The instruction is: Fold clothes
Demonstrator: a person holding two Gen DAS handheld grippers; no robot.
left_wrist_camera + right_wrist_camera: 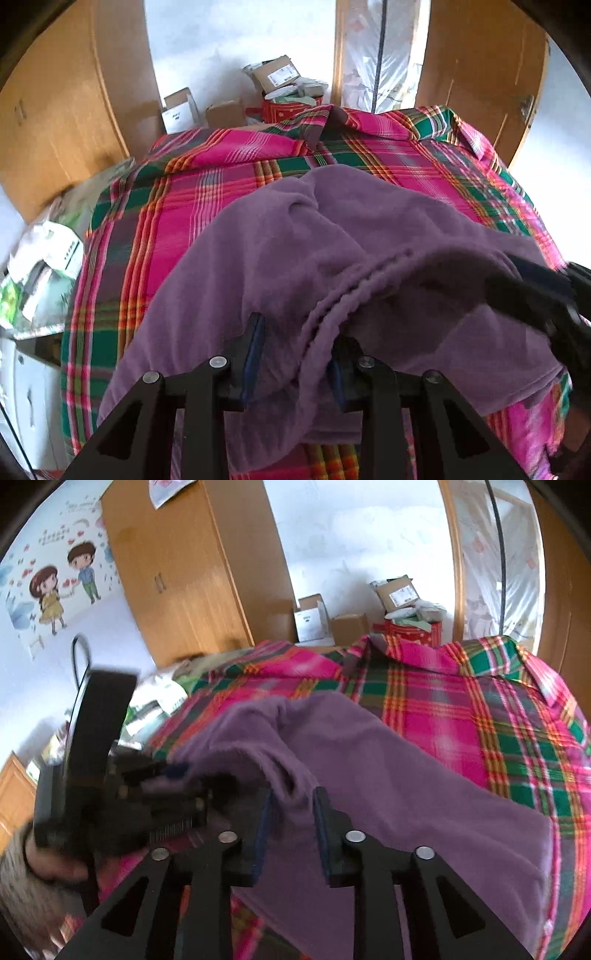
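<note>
both grippers (295, 354) (291, 823) pinch purple garment (332, 240) over plaid sheet (166, 229).

Both wrist views: close, low over purple garment (332, 251) on plaid bedcover (461, 709), facing wardrobes (184, 572); overlapping.

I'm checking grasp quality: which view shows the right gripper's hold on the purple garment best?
The right wrist view: the right gripper has a ridge of the purple garment between its fingers. The left wrist view shows that gripper only as a dark blur at the garment's edge.
</note>
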